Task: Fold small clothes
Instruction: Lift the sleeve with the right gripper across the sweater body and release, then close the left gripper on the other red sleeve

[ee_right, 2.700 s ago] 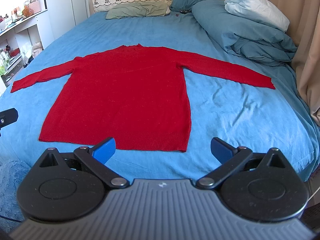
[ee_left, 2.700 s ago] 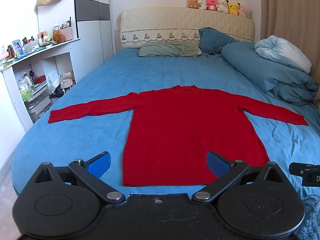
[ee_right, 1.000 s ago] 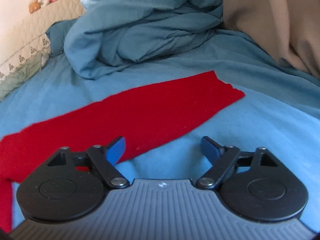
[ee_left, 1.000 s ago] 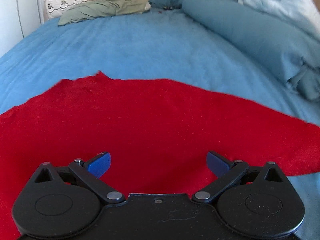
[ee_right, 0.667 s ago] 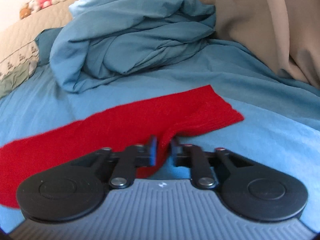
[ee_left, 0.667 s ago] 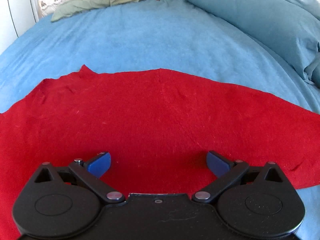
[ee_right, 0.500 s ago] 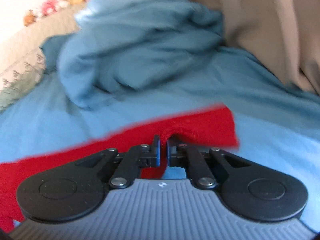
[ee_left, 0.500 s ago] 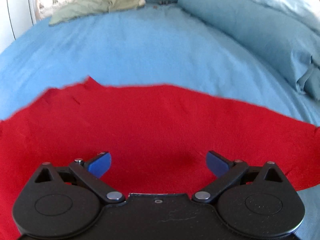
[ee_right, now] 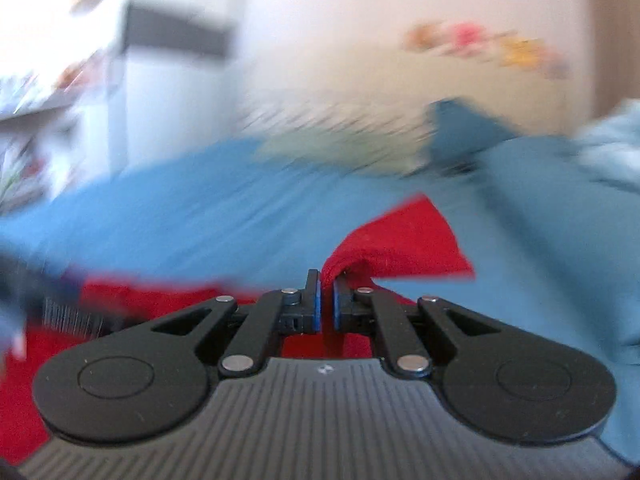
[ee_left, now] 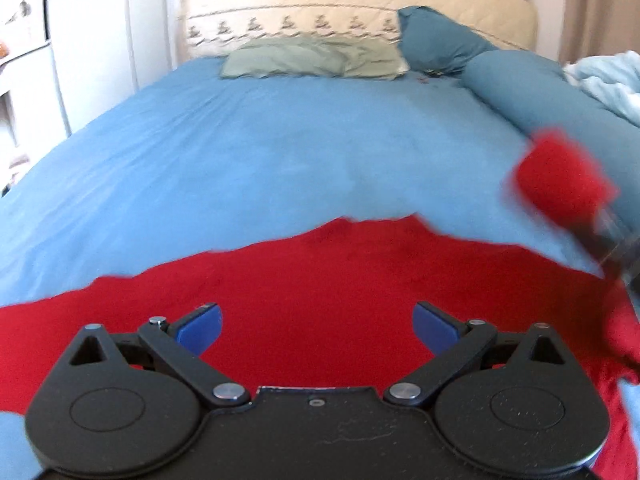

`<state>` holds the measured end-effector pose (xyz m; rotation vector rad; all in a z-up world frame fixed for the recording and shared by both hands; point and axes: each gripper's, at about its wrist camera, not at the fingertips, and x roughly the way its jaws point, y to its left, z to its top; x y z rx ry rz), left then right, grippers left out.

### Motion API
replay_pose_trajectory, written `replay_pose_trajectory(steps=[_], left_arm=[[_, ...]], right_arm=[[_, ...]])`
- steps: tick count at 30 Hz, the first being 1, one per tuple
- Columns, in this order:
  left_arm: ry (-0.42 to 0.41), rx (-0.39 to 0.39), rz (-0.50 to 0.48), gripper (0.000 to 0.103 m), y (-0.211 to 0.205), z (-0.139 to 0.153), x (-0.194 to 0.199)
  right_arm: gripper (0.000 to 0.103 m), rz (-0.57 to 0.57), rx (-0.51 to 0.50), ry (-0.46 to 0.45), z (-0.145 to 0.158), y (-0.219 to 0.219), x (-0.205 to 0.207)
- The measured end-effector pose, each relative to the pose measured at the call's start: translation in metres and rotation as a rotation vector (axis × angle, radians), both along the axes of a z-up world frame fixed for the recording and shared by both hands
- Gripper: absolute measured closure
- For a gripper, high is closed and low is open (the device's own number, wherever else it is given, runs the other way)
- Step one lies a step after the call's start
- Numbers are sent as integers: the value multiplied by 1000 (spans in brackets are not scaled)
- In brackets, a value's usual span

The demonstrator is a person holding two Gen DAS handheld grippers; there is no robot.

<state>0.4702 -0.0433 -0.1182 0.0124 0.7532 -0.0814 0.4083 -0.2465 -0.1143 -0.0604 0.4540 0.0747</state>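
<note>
A red knitted sweater (ee_left: 320,280) lies flat on the blue bed sheet (ee_left: 248,152). My left gripper (ee_left: 316,322) hovers open over the sweater's upper body, nothing between its blue pads. My right gripper (ee_right: 326,300) is shut on the cuff end of the sweater's right sleeve (ee_right: 400,240), which is lifted off the sheet and drapes forward from the pads. In the left wrist view that raised sleeve end (ee_left: 560,180) shows blurred at the right, with the right gripper's dark body just below it.
A green pillow (ee_left: 316,58) and a teal pillow (ee_left: 440,40) lie against the quilted headboard (ee_left: 360,4). A rolled blue duvet (ee_left: 560,96) runs along the right side. White cupboards (ee_left: 100,52) stand left of the bed.
My right gripper closed on the sleeve cuff, then lifted it and swung it left toward the sweater's body. My left gripper drew back and up a little, staying open over the sweater.
</note>
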Motion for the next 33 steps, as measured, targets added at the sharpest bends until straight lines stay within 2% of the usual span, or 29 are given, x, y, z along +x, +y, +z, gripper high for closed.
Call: replay_pose_trajectory(steps=[2,4,6,8,9,10,11,13,16,18,20,23,24,25,30,33], left_arm=[[37,-7,8,0,16,-11,-2],[69,-36,5,0,30,-23,-6],[93,-69,1,0,38,-32,-8],[110,-111,-12,0,38,-37,-11],[114,-135,-20,0,38,-39,-9],[115,-162,-27,0,37,-40,-6],[114,-184,-33,0,36,-39,-1],[108,-221,-54,0,26,-37,2],[99,-244,-82,0,4,-31,6],[94,-230,-88,0,-19,-30,16],[96,-177,-72,0,-41,-33,29],[103,-82,-48,4,-66,-46,46],[120,-51,-40,10,-68,-50,48],[134,-38,-39,12,-66,-54,47],[102,-70,16,13,-26,-52,10],[103,-128,-29,13,-10,-53,-8]], right_arm=[[82,68,-34,123,-44,39,12],[82,104,-78,194,-77,63,10],[81,96,-126,189,-92,76,0],[75,101,-138,179,-90,81,-5],[70,104,-142,180,-87,81,-7],[54,109,-152,182,-84,81,-10],[33,111,-166,177,-82,81,-15],[20,119,-178,162,-71,75,-19],[20,94,-159,171,-58,56,-34],[19,58,-138,176,-49,42,-44],[15,40,-101,176,-41,31,-55],[15,18,-68,182,-36,22,-73],[15,17,-55,182,-35,19,-77],[15,9,-46,184,-34,16,-82],[15,-29,34,178,-28,-2,-99],[15,-57,88,170,-26,-9,-105]])
